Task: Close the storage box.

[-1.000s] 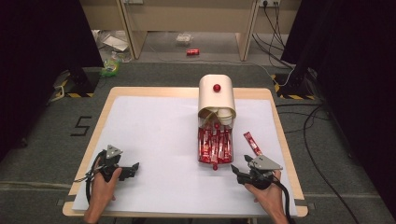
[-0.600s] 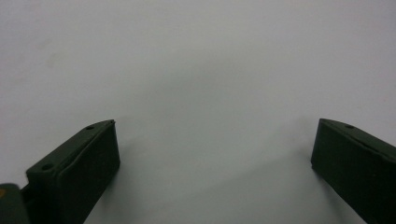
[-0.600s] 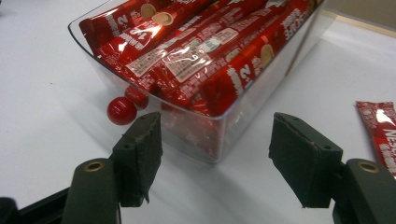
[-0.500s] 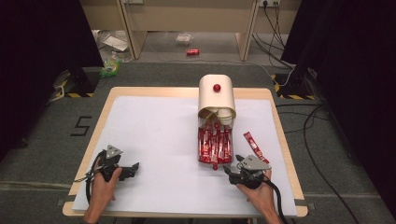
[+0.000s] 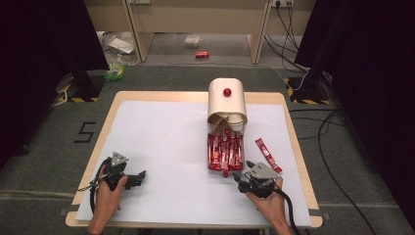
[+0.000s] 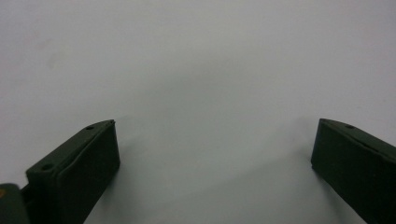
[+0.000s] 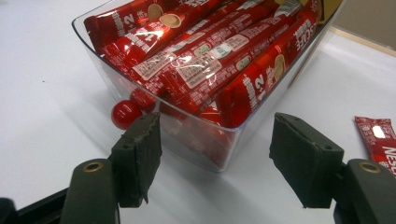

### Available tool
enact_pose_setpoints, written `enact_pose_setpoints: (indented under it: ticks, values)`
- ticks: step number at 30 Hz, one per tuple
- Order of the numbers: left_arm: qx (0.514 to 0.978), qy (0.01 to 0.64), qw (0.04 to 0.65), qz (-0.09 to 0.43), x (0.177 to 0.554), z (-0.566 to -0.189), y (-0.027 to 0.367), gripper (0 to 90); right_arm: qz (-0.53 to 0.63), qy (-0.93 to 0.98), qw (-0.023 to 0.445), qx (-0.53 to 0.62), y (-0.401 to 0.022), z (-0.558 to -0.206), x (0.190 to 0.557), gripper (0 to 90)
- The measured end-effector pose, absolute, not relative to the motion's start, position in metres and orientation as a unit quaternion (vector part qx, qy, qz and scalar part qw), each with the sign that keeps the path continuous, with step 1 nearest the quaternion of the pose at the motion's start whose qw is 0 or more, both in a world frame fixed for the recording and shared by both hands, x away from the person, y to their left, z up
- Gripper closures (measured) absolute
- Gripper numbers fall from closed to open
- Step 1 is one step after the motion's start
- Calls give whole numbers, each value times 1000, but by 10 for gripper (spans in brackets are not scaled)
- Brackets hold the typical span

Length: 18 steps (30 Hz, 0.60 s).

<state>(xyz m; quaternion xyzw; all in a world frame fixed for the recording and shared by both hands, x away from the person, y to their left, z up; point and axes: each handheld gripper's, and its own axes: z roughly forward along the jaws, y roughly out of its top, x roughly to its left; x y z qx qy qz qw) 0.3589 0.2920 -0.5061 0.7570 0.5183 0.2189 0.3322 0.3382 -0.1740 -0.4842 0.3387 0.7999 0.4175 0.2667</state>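
Observation:
A cream dispenser box point(image 5: 226, 100) with a red knob stands at the back middle of the table. Its clear drawer point(image 5: 224, 152) is pulled out toward me and packed with red sachets point(image 7: 205, 56). A small red knob point(image 7: 125, 113) sits on the drawer's front wall point(image 7: 201, 144). My right gripper point(image 5: 243, 171) point(image 7: 217, 123) is just in front of that wall, open, with its jaws apart on either side of the near corner and touching nothing. One loose sachet point(image 5: 267, 155) point(image 7: 380, 135) lies to the drawer's right. My left gripper point(image 5: 141, 174) point(image 6: 215, 126) rests open on the white sheet at front left.
A white sheet point(image 5: 161, 142) covers the wooden table point(image 5: 292, 132). Cables point(image 5: 328, 142) run over the floor at the right. Litter and a red can point(image 5: 201, 54) lie on the floor beyond the table. Dark curtains stand at both sides.
My right gripper has shifted a little to the left, closer to the drawer's front. The left gripper has stayed where it was.

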Motion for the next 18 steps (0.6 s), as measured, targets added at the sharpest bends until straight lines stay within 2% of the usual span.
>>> enact_pose_setpoints:
  ticks: [18]
  values:
    - [757, 518, 332, 220, 359, -506, 292, 3, 446, 763, 302, 357, -168, -481, 357, 340]
